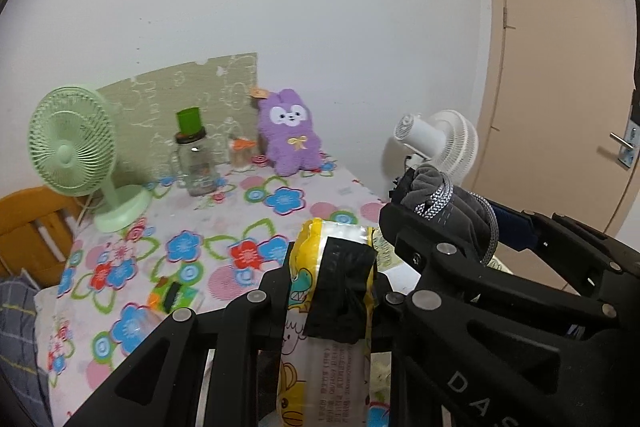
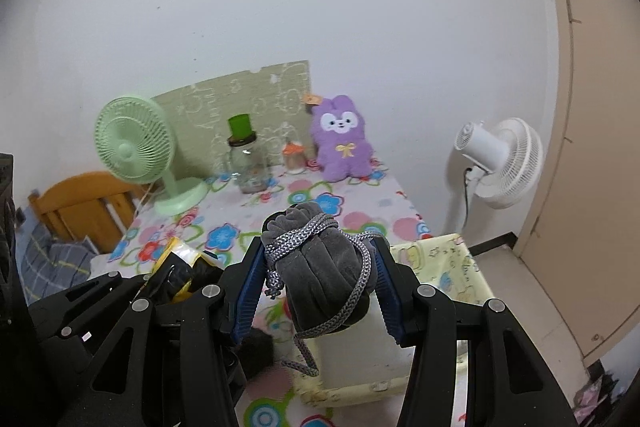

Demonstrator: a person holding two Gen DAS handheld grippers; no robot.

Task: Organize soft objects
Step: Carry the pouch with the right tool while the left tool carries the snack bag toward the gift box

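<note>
Grey pouch (image 2: 324, 267) is pinched in the right hand-held gripper (image 2: 320, 267), lifted over the yellow box (image 2: 452, 259), probably headed in. Left hand-held gripper (image 1: 332, 291) clamps a tissue pack (image 1: 332, 307) above the floral surface (image 1: 192, 243), plush (image 1: 290, 137) at the back.

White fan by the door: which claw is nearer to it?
Right. The right claw, shut on the grey pouch, sits on the white fan's side; the left claw, gripping the yellow packet, is farther off.
</note>
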